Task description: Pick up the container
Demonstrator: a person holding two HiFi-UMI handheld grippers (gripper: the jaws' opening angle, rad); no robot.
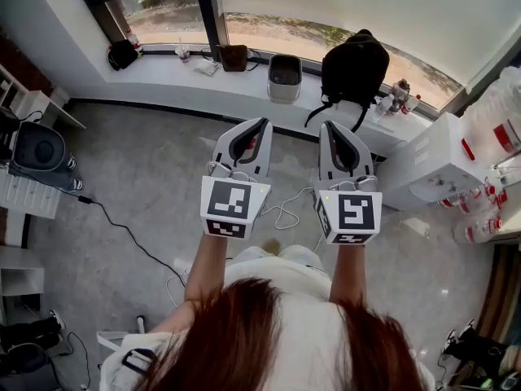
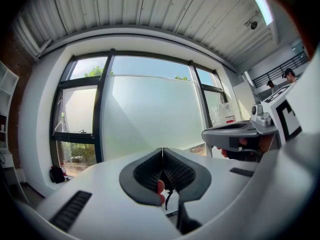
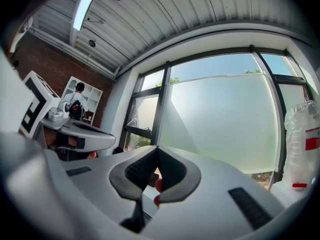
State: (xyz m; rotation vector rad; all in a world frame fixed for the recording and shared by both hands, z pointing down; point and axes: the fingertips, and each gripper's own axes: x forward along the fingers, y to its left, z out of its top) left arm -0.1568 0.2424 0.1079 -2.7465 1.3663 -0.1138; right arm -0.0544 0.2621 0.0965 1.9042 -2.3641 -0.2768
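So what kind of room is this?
Probably a lab or workshop-style workroom, not a home: a bare grey floor with cables trailing over it, a long window sill holding a black backpack and a white bin, and white shelves by the wall.

White, open-topped container (image 1: 284, 80), dark inside, upright on the window ledge (image 1: 163, 68)

A person with long reddish-brown hair (image 1: 244, 340) wears a white top (image 1: 297, 296), while the left gripper (image 1: 260, 123) and the right gripper (image 1: 330, 127) each have a pale grey shell, dark ribbed jaws and a cube (image 1: 234, 206) of black-and-white square markers.
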